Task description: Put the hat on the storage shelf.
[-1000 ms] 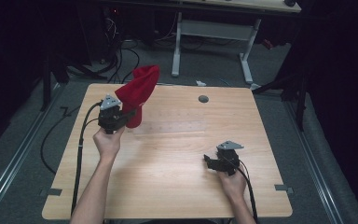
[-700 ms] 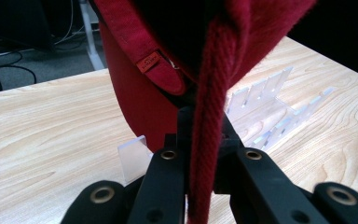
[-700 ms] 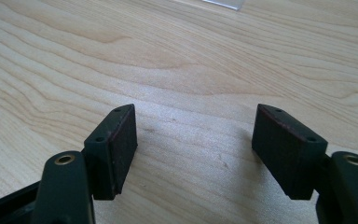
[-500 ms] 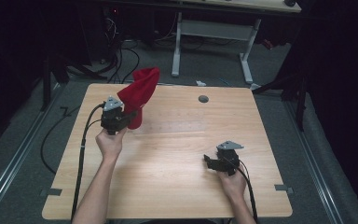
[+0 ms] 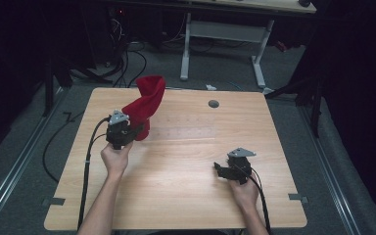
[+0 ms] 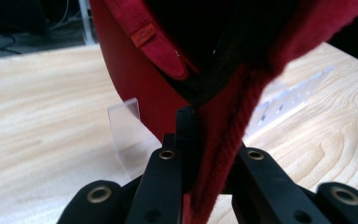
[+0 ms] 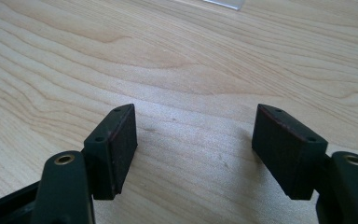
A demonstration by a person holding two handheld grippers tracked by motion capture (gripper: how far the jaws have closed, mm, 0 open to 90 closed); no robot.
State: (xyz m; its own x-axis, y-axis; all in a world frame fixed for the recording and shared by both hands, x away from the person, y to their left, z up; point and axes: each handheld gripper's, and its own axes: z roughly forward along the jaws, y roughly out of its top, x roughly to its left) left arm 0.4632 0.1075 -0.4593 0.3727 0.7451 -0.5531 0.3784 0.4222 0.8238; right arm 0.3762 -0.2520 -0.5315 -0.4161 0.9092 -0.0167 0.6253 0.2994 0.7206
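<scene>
Left gripper [image 5: 133,131] fingers pinching red cloth [image 5: 146,104], held up above table [image 5: 186,196] near far-left corner. Right gripper [image 7: 193,154] fingers spread, empty, near table's right edge. Cloth lifted; setting down left, likely.

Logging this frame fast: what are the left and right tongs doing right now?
Left tongs: shut on the red cloth, held up above the table.
Right tongs: open, holding nothing, low over bare wood.
</scene>
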